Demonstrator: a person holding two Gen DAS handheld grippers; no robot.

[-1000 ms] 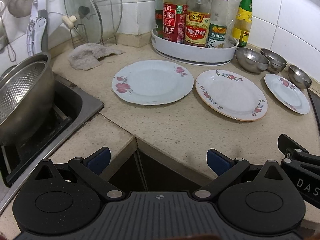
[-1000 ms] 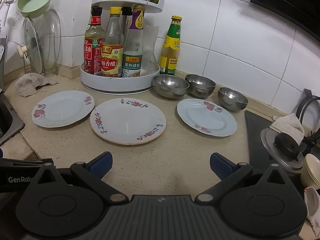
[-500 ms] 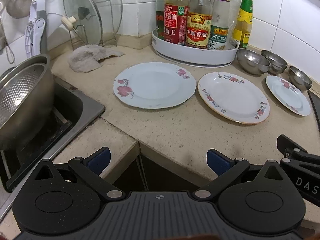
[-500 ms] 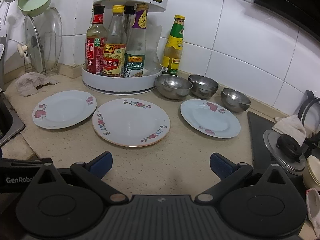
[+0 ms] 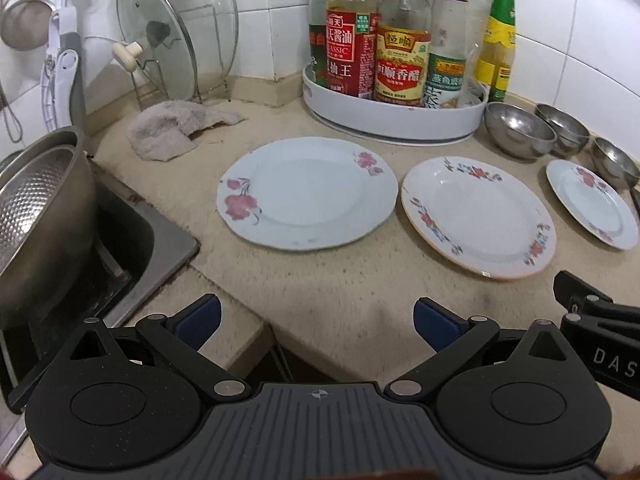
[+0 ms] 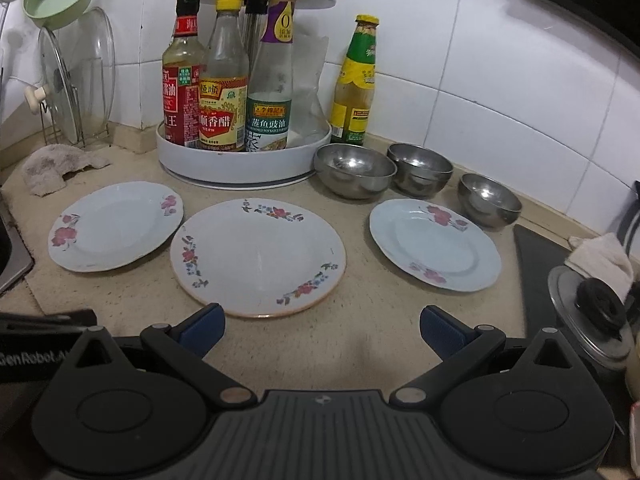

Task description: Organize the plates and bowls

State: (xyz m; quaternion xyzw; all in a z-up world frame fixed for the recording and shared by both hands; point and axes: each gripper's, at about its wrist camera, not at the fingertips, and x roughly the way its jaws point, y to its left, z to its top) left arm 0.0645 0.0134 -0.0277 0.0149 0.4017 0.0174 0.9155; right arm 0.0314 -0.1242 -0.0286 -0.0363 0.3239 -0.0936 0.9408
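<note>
Plates (image 6: 258, 258) lie flat in a row, steel bowls (image 6: 354, 170) upright behind; both grippers' jaws gape, empty.

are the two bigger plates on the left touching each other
Apart. The left wrist view shows a thin strip of bare counter between the left plate and the middle plate; the right wrist view makes them look nearly joined.

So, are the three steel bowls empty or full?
Empty: the three steel bowls stand upright, showing only bare shiny metal inside.

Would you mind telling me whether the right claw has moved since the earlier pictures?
Yes: the right claw has moved forward toward the middle plate, which now lies nearer its fingertips.
</note>
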